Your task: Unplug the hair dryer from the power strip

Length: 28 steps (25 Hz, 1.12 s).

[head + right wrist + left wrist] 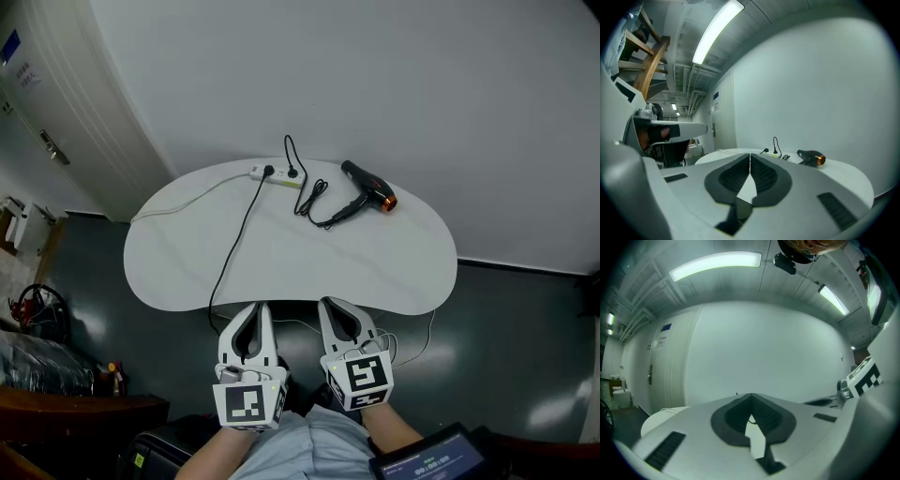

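- Left tongs [257, 307] clenched with nothing between them; right tongs [330, 303] the same, pads meeting at the tip, empty.
- Both sit side by side at the near edge of the tabletop [328, 267], pointing roughly level across it.
- Strip [263, 173] lies well ahead of the left tongs, at the far edge. Dryer [368, 188] lies well ahead of the right tongs and a bit to their right.
- Two plugs sit in the strip. The right-hand plug [292, 172] looks like the dryer's: its cord [314, 199] loops up, then coils toward the dryer handle.
- The other cable [234, 246] runs from the strip back toward the left tongs and off the near edge — leave it alone.
- Step in hand, as I judge it: the reach has not begun, the plug is seated, and the task is at its start.
- To do it well: open both tongs before arriving. Pin the strip body with the left tongs, beside the sockets. Close the right tongs on the plug body, not the cord, and pull straight out along the pins without twisting.
- Risks: the strip looks light and loose, so a one-handed pull would likely drag it — grabbing the wrong plug is the other slip.
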Available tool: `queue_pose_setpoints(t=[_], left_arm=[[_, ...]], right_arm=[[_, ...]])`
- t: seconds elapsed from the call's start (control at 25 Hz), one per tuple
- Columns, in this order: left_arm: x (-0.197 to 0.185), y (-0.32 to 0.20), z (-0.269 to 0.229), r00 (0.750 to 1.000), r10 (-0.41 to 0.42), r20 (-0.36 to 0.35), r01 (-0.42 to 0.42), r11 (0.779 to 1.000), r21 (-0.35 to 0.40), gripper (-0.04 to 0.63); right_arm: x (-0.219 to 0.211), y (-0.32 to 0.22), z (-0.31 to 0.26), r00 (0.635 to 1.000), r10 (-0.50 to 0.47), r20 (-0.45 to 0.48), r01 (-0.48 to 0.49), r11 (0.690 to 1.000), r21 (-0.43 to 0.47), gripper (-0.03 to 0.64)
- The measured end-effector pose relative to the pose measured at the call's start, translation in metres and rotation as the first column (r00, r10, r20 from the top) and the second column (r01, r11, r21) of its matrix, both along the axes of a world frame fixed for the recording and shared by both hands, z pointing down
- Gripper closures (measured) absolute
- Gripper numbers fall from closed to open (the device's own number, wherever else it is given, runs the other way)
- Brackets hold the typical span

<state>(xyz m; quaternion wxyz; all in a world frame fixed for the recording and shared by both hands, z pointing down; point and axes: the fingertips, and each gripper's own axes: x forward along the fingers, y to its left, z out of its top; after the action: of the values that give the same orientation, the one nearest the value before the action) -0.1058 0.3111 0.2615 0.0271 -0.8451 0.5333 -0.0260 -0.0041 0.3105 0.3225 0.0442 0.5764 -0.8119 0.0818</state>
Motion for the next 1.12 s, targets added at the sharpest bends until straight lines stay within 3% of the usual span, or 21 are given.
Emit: queue_pose_setpoints(t=[0.4, 0.92, 1.12], left_arm=[[-0.015, -0.078, 0.012, 1.0, -0.018, -0.007, 0.018, 1.0, -0.025, 0.597], [-0.028, -0.193, -0.007, 0.999, 0.023, -0.037, -0.023, 1.0, 0.014, 0.597], [-0.027, -0.215, -0.017, 0.993, 0.051, -0.11, -0.049, 0.999, 0.023, 0.597]], right_arm=[[-0.008, -0.078, 0.013, 1.0, -0.001, 0.005, 0.001, 0.999, -0.033, 0.615], [-0.009, -0.203, -0.018, 0.997, 0.065, -0.048, -0.064, 0.998, 0.022, 0.615], [-0.015, -0.224, -0.021, 0.996, 0.077, -0.056, -0.075, 0.997, 0.028, 0.615]])
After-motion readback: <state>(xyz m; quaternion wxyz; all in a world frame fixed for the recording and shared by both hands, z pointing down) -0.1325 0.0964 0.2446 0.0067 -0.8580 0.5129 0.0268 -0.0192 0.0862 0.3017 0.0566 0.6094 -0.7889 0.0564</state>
